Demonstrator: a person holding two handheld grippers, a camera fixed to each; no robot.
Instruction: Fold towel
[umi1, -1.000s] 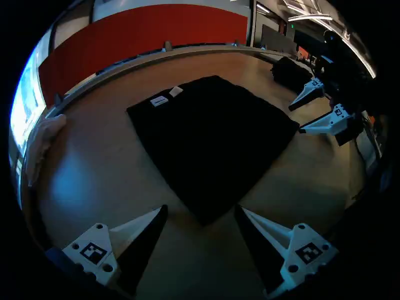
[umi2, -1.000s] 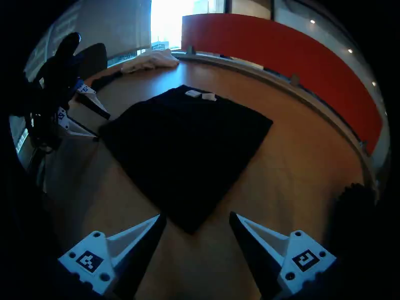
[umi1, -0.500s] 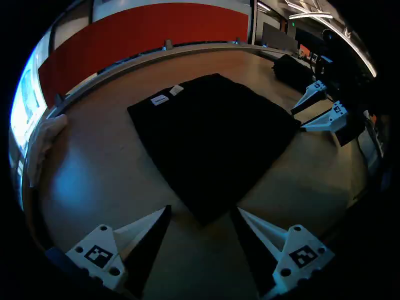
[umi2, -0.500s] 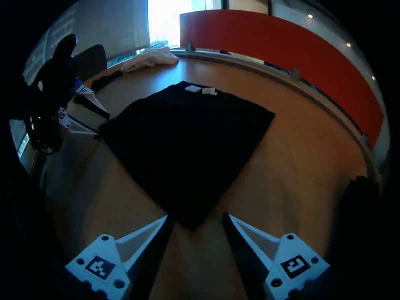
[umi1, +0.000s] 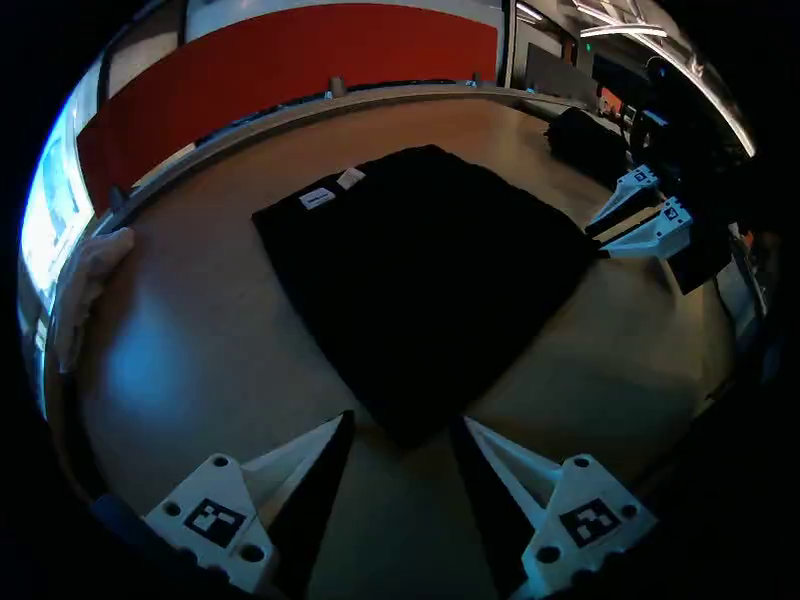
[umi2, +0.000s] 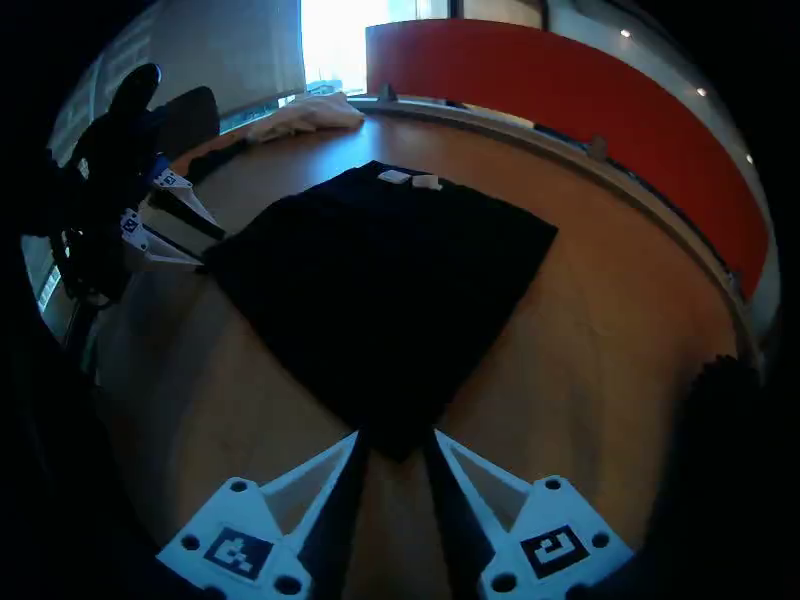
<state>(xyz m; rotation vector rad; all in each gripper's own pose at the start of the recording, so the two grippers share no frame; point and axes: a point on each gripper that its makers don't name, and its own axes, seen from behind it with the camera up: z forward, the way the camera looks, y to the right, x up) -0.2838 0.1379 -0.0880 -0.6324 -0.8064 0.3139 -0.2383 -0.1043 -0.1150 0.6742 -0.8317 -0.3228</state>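
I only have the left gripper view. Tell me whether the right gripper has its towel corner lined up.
Observer: Yes. In the right gripper view, the near corner of the towel lies between the fingertips of the right gripper.
Operator: Report whether it is clamped.
Observer: Not clamped. The jaws stand apart, with the corner in the gap.
Operator: Tell me what is behind my left gripper.
Observer: Beyond the left gripper, past the table edge, stands what looks like a dark chair back.
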